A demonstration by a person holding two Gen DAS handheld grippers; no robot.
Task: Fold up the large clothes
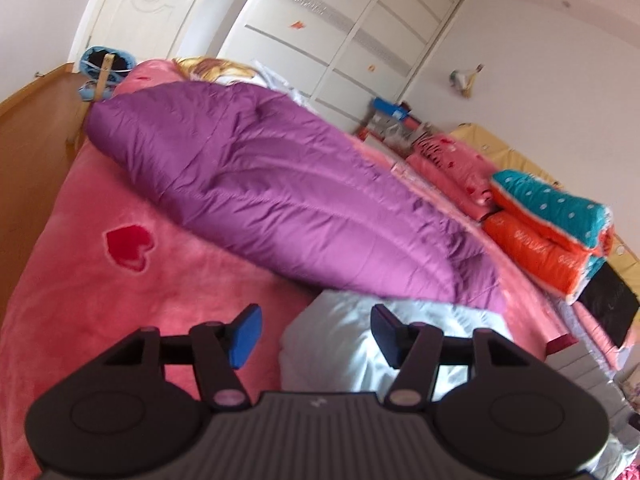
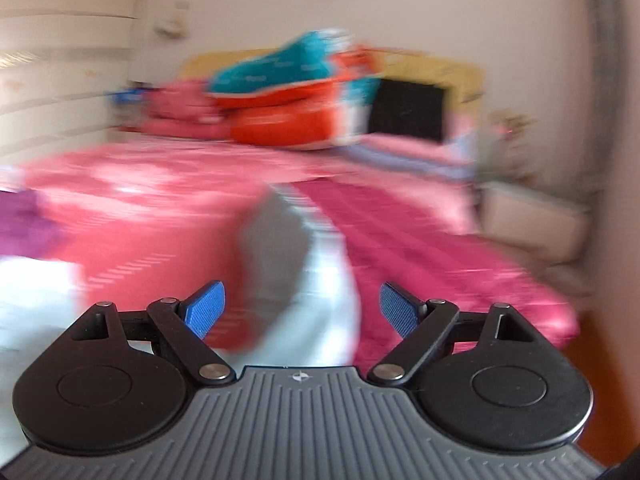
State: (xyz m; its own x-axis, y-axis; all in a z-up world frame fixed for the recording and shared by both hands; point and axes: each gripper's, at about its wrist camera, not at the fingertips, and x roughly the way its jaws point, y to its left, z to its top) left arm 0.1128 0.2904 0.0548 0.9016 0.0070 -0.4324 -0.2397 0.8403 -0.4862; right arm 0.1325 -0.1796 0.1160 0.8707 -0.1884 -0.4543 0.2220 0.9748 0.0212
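In the left wrist view a large purple padded coat (image 1: 280, 192) lies spread across the pink bed cover (image 1: 100, 300). A white garment (image 1: 352, 344) is bunched just below the coat's hem. My left gripper (image 1: 316, 334) hovers over the white garment's edge with its jaws apart and nothing pressed between the blue pads (image 1: 248, 334). The right wrist view is blurred. There my right gripper (image 2: 301, 312) stands wide open above a white and grey strip of cloth (image 2: 304, 264) that runs away over the bed, and the pads do not touch it. The purple coat (image 2: 20, 220) shows at the left edge.
Folded teal and orange quilts (image 1: 560, 232) and pink bedding (image 1: 452, 164) are stacked by the yellow headboard (image 1: 500, 140). A black item (image 1: 608, 300) lies beside them. A wooden board (image 1: 36, 140) borders the bed on the left. White wardrobe doors (image 1: 352, 32) stand behind.
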